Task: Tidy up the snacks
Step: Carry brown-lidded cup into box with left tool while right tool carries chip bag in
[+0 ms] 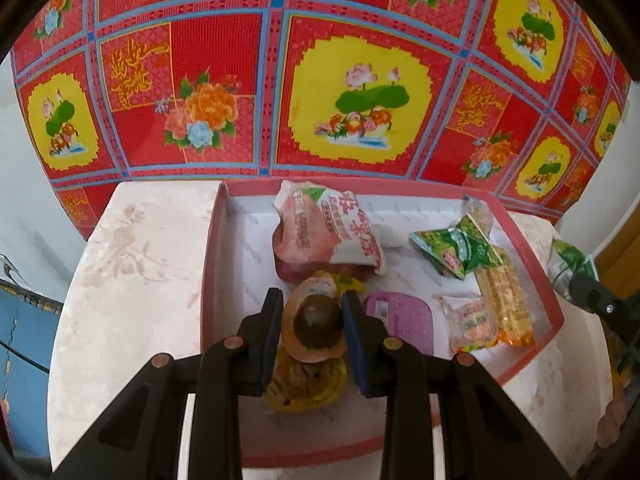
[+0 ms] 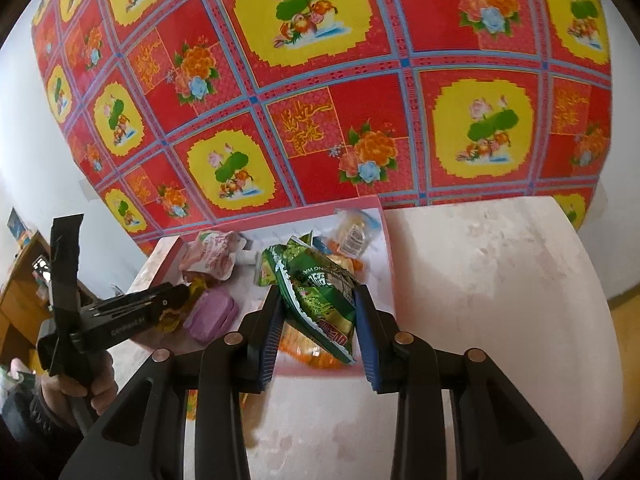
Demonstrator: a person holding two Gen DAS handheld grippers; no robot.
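Observation:
A pink-rimmed shallow box (image 1: 212, 264) sits on a round marble table and holds several snack packets. My left gripper (image 1: 314, 328) is shut on an orange packet with a dark round egg-like snack (image 1: 316, 326), held just above a yellow packet (image 1: 308, 384) in the box. My right gripper (image 2: 320, 320) is shut on a green snack bag (image 2: 322, 300), held above the box's near right corner (image 2: 390, 280). The left gripper body also shows in the right wrist view (image 2: 132, 316), over the box's left side.
In the box lie a pink-white pouch (image 1: 332, 232), a green bag (image 1: 456, 248), a yellow-orange packet (image 1: 504, 304), a small peach packet (image 1: 470, 324) and a purple packet (image 1: 404, 316). A red floral cloth (image 1: 320, 80) hangs behind. A wooden cabinet (image 2: 20, 292) stands at left.

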